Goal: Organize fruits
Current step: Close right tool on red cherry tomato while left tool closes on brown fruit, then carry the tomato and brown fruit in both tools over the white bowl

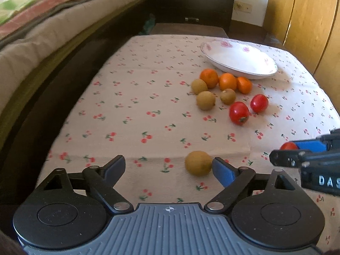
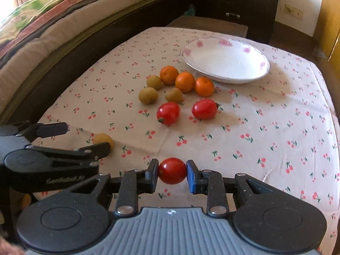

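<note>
My right gripper [image 2: 172,171] is shut on a red tomato [image 2: 172,171] just above the cloth; it also shows in the left wrist view [image 1: 288,146]. My left gripper [image 1: 167,165] is open, its right finger touching a loose kiwi [image 1: 198,163] on the cloth, also seen in the right wrist view [image 2: 103,139]. Farther on lie three oranges [image 2: 184,81], three kiwis [image 2: 148,95] and two tomatoes [image 2: 168,113] in a cluster. An empty white floral plate [image 2: 225,60] stands behind them.
The table wears a cherry-print cloth [image 2: 265,131]. A bed with folded blankets [image 1: 42,34] runs along the left side. A dark drawer unit [image 2: 238,2] stands behind the table, and wooden wardrobe doors [image 1: 303,21] are on the right.
</note>
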`<control>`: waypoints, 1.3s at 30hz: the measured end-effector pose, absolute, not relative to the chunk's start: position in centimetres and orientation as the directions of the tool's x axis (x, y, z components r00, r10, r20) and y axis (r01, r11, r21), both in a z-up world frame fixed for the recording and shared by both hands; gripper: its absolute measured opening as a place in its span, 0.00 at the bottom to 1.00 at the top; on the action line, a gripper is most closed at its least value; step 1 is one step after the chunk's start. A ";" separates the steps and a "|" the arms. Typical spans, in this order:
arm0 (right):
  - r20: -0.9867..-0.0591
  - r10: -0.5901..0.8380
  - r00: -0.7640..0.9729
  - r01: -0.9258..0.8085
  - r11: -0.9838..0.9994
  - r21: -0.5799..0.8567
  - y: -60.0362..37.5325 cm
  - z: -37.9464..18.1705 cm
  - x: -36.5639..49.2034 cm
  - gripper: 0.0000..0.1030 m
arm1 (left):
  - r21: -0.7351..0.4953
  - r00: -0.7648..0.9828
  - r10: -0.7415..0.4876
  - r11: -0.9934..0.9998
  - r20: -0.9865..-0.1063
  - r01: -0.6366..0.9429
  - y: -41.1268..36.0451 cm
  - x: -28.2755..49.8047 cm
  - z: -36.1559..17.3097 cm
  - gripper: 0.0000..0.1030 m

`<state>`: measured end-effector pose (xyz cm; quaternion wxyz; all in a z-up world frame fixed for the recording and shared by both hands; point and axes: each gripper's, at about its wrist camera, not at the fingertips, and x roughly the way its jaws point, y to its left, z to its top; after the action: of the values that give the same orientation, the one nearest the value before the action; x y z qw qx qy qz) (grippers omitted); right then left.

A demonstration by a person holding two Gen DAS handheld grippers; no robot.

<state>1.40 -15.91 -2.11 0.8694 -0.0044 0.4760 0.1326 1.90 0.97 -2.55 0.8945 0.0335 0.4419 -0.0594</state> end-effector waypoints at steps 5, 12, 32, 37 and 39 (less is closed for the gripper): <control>-0.824 0.234 0.516 -0.220 0.966 0.136 -16.9 -1.9 1.3 0.29 | 0.012 0.587 -0.072 0.990 -0.806 0.138 0.2 2.3 -3.4 0.79; -0.815 0.237 0.529 -0.221 0.966 0.136 -17.3 -1.2 1.0 0.29 | 0.008 0.586 -0.092 0.986 -0.805 0.165 -0.2 1.7 -3.0 0.59; -0.786 0.237 0.571 -0.136 0.971 0.195 -20.0 1.1 1.8 0.29 | -0.089 0.534 -0.184 0.976 -0.825 0.199 -1.0 2.7 -1.3 0.36; -0.785 0.225 0.577 -0.091 0.973 0.212 -20.9 1.1 3.0 0.29 | -0.157 0.544 -0.257 0.962 -0.799 0.223 -1.8 3.8 0.0 0.36; -0.788 0.225 0.573 -0.073 0.972 0.224 -21.2 0.9 3.6 0.29 | -0.170 0.548 -0.273 0.958 -0.791 0.232 -2.3 4.4 0.4 0.36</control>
<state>3.64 -21.17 0.90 0.8828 0.0832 0.4545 0.0844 4.39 -2.31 0.36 0.8796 -0.0226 0.4531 -0.1433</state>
